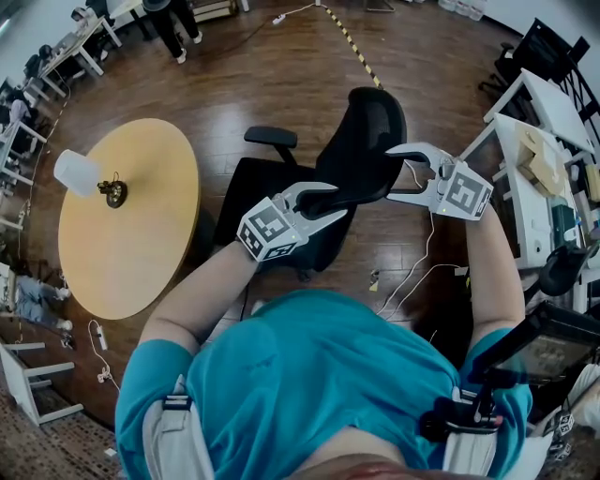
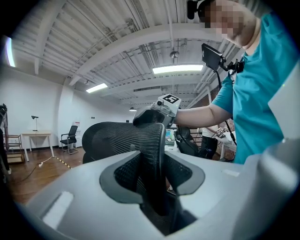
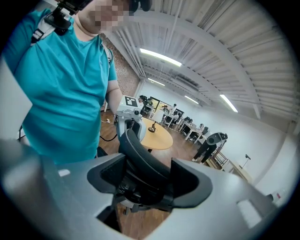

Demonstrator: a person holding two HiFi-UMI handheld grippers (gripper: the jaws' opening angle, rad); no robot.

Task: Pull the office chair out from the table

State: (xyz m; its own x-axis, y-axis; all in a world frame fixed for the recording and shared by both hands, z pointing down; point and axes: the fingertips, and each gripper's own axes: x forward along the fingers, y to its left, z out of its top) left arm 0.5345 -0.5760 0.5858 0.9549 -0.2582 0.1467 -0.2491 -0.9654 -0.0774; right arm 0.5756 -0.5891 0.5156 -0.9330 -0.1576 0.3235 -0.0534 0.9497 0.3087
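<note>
The black mesh-backed office chair [image 1: 361, 141] stands on the wood floor, apart from the round wooden table [image 1: 131, 216] at the left. My left gripper [image 1: 333, 202] straddles the left edge of the chair back [image 2: 140, 140]. Its pads stand off the rim with a gap on each side, so it is open. My right gripper [image 1: 394, 173] straddles the right edge of the chair back [image 3: 136, 154], also open with room on both sides. Each gripper shows in the other's view, the right gripper [image 2: 161, 110] and the left gripper [image 3: 127, 115].
A small lamp [image 1: 112, 192] with a white shade stands on the table. White desks [image 1: 534, 141] with boxes crowd the right side. Cables [image 1: 412, 281] trail on the floor behind the chair. Yellow-black tape [image 1: 352, 42] runs across the far floor. A person [image 1: 173, 23] stands at the back.
</note>
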